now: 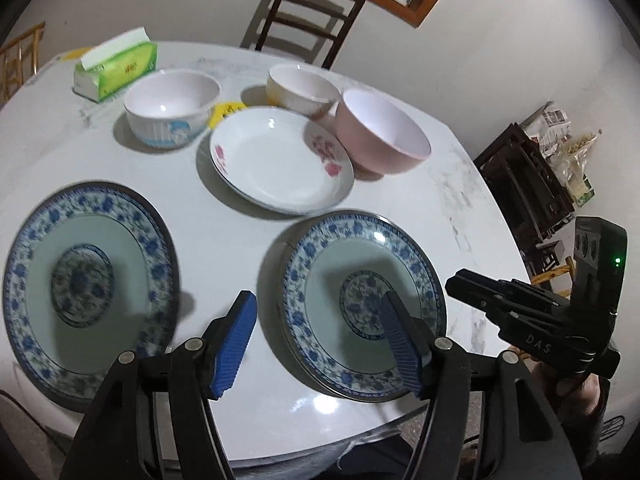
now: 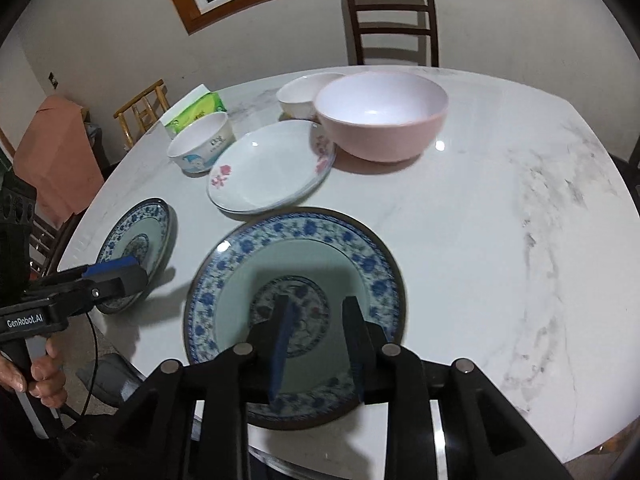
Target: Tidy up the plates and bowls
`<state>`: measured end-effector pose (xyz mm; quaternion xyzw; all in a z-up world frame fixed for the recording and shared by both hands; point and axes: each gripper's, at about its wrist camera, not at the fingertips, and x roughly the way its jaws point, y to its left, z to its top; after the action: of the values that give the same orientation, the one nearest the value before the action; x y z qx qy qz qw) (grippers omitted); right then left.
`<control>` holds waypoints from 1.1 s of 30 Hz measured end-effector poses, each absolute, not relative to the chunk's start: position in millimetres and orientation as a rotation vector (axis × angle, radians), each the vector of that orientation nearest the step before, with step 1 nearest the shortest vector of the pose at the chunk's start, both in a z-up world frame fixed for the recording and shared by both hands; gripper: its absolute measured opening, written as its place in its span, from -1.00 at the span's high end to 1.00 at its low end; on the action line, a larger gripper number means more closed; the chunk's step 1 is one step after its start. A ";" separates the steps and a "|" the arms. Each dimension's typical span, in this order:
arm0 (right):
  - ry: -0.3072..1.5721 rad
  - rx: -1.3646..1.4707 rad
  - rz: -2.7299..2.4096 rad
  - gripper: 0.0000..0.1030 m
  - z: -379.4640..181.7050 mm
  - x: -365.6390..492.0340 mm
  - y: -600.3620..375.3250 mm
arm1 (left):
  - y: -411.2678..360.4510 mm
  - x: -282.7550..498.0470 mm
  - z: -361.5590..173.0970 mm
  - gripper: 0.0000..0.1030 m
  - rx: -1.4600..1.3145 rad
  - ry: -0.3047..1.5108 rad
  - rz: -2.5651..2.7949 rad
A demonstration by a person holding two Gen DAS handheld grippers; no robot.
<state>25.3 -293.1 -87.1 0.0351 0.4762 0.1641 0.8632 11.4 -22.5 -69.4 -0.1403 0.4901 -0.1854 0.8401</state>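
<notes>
Two blue-patterned plates lie on the white marble table (image 2: 500, 220). My left gripper (image 1: 319, 300) is open and empty, hovering between the left plate (image 1: 88, 292) and the right plate (image 1: 328, 264), its right finger over the latter. My right gripper (image 2: 317, 304) hangs over the middle of that right plate (image 2: 304, 228), jaws a narrow gap apart with nothing pinched. Behind are a white pink-flowered plate (image 1: 280, 164), a pink bowl (image 1: 380, 136), a cartoon-printed white bowl (image 1: 172, 116) and a cream bowl (image 1: 300, 88). The left gripper (image 2: 120, 268) shows beside the far blue plate (image 2: 136, 236).
A green tissue pack (image 1: 116, 64) lies at the table's back left. A dark wooden chair (image 2: 392, 20) stands behind the table, a bamboo chair (image 2: 140, 108) to the left. The table's near edge (image 1: 360, 436) runs just below the grippers. A person's hand (image 2: 44, 376) holds the left gripper's handle.
</notes>
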 end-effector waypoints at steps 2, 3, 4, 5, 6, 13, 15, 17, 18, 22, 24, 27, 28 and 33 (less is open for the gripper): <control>1.012 0.113 0.360 0.47 -90.4 26.0 -303.3 | -25.8 12.4 -72.9 -0.19 -0.314 1.052 -0.408; 1.025 0.141 0.368 0.47 -93.7 27.0 -311.1 | -27.4 13.1 -75.4 -0.19 -0.326 1.062 -0.422; 1.033 0.160 0.369 0.47 -95.6 27.8 -316.2 | -29.2 14.0 -78.0 -0.19 -0.341 1.072 -0.434; 1.041 0.184 0.369 0.47 -98.8 29.0 -323.7 | -29.3 14.9 -80.0 -0.19 -0.356 1.079 -0.436; 1.046 0.198 0.372 0.47 -100.8 29.8 -328.6 | -28.7 16.4 -82.0 -0.19 -0.371 1.084 -0.439; 1.091 0.287 0.416 0.46 -122.0 39.1 -355.4 | -19.7 24.8 -99.9 -0.19 -0.444 1.124 -0.440; 1.100 0.304 0.453 0.46 -129.6 41.6 -359.4 | -18.2 26.3 -104.9 -0.19 -0.457 1.137 -0.443; 1.109 0.323 0.473 0.46 -135.1 43.8 -361.7 | -17.2 27.8 -107.9 -0.19 -0.459 1.138 -0.442; 1.111 0.339 0.489 0.46 -138.8 45.3 -363.2 | -16.6 28.6 -108.9 -0.19 -0.457 1.138 -0.444; 1.122 0.369 0.504 0.46 -149.0 50.7 -366.9 | -14.6 32.1 -112.5 -0.19 -0.455 1.139 -0.461; 1.131 0.377 0.499 0.47 -154.1 53.4 -368.5 | -14.7 33.2 -116.1 -0.19 -0.447 1.145 -0.471; 1.134 0.383 0.507 0.46 -158.6 56.6 -370.6 | -15.6 33.3 -120.2 -0.19 -0.440 1.157 -0.474; 1.137 0.380 0.508 0.46 -159.5 57.6 -370.2 | -16.4 32.9 -120.9 -0.19 -0.434 1.161 -0.482; 1.134 0.375 0.529 0.46 -161.7 63.4 -366.9 | -22.4 34.8 -124.6 -0.16 -0.405 1.177 -0.499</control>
<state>63.4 -366.9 -161.7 0.1745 0.5276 0.2463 0.7941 34.8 -22.4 -124.6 -0.1877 0.5455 -0.2311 0.7835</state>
